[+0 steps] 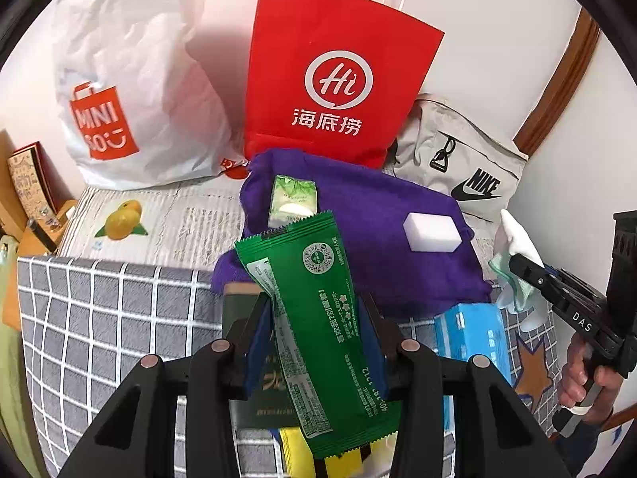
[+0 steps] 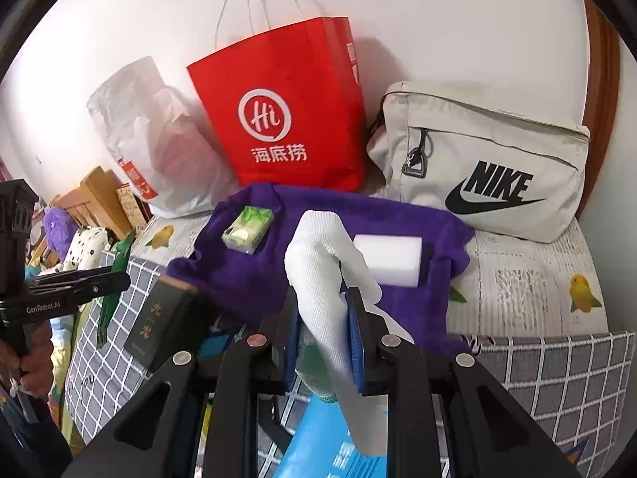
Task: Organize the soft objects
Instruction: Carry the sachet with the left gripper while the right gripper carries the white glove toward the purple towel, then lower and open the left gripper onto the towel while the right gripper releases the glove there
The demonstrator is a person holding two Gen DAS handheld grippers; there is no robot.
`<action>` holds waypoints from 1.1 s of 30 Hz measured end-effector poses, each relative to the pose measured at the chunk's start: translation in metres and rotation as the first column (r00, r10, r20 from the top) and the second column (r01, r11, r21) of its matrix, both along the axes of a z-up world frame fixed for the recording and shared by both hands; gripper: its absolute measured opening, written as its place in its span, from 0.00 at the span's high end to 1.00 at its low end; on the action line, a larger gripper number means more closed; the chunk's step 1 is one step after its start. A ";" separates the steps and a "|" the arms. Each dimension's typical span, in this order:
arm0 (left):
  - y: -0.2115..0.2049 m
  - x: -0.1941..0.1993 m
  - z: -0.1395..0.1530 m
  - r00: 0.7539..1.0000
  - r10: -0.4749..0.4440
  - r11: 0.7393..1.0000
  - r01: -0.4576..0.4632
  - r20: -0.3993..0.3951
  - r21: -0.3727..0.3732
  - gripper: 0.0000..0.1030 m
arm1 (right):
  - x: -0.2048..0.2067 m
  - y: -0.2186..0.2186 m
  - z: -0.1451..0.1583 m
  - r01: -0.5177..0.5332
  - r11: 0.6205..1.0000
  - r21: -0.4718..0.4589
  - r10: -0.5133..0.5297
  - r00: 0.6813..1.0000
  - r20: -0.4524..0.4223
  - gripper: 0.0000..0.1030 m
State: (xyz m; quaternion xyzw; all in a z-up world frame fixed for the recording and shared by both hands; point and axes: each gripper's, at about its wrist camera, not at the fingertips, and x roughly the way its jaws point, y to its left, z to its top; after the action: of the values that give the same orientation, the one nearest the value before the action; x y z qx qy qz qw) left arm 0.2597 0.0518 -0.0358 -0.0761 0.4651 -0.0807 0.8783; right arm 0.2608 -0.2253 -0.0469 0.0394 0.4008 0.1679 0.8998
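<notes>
mid-sort: left gripper [image 1: 314, 318] clamping green packet [image 1: 314, 318], right gripper [image 2: 324, 330] pinching white mesh pouch [image 2: 318, 275].
centre frame, tissue pack [image 2: 247, 229] and white sponge [image 2: 390, 259] already on purple towel [image 2: 398, 215]; both held items left to place.

Red paper bag [image 1: 338, 75] with white logo and white cord handles. White plastic bag [image 1: 131, 91], orange-red print. Pale grey pouch [image 2: 489, 159], black swoosh lettering. Deep purple towel [image 1: 378, 239]; on it a plain white sponge block [image 1: 432, 233] and a green-and-white tissue pack [image 1: 292, 199]. Green sachet [image 1: 318, 338] with white print. White mesh cloth [image 2: 322, 298]. Grey blanket [image 1: 107, 330], white grid check. Off-white sheet [image 2: 537, 290], yellow fruit with green leaves. Light blue box [image 1: 471, 334]. Black box [image 2: 159, 318], gold characters.
</notes>
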 end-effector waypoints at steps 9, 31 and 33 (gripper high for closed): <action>-0.007 0.031 -0.007 1.000 -0.011 1.000 0.011 -0.015 0.004 0.61 | 0.025 0.001 -0.014 0.004 1.000 -0.014 -0.004 1.000 -0.022 0.79; -0.020 0.087 -0.023 0.999 -0.022 0.999 0.023 -0.038 0.031 0.61 | 0.064 0.002 -0.048 0.016 0.999 -0.052 -0.020 0.998 -0.064 0.79; -0.020 0.091 -0.025 0.999 -0.019 0.999 0.021 -0.041 0.037 0.61 | 0.068 0.004 -0.054 0.011 0.998 -0.062 -0.015 0.998 -0.068 0.78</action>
State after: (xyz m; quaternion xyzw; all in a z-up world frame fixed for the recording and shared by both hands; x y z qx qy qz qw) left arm 0.3506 0.0318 -0.0608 -0.0567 0.4850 -0.0792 0.8691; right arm 0.3284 -0.2214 -0.1004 0.0200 0.4359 0.1483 0.8875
